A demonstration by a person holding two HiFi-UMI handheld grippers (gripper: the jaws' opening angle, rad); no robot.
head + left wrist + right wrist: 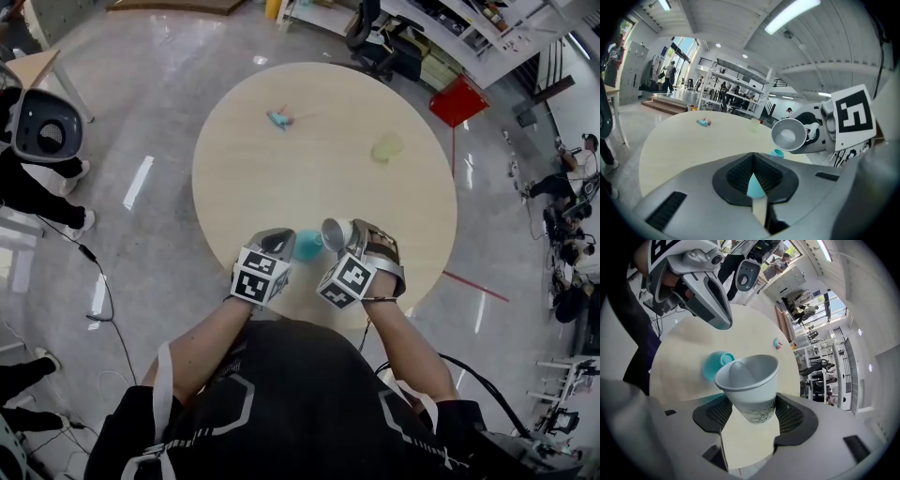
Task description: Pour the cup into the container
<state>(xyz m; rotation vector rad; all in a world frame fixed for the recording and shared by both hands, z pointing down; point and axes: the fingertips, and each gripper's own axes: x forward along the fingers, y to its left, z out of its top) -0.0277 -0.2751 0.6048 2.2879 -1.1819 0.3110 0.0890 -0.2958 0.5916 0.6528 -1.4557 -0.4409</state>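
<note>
My right gripper (351, 237) (752, 405) is shut on a white paper cup (336, 232) (749, 380) printed with green leaves. The cup is tipped over, its mouth facing left towards a teal container (307, 246) (714, 366) on the round wooden table (309, 178). What is inside the cup I cannot tell. My left gripper (279, 241) (756, 182) stands at the container's left side; its jaws stand close together with a thin teal part pinched between them. In the left gripper view the tipped cup (788, 134) hangs just above the container's far rim (777, 153).
A small teal-and-pink toy (280, 118) (703, 122) and a pale green see-through cup (385, 148) (754, 125) lie at the table's far side. A red object (459, 100) and an office chair (375, 42) stand beyond the table. People stand around the room.
</note>
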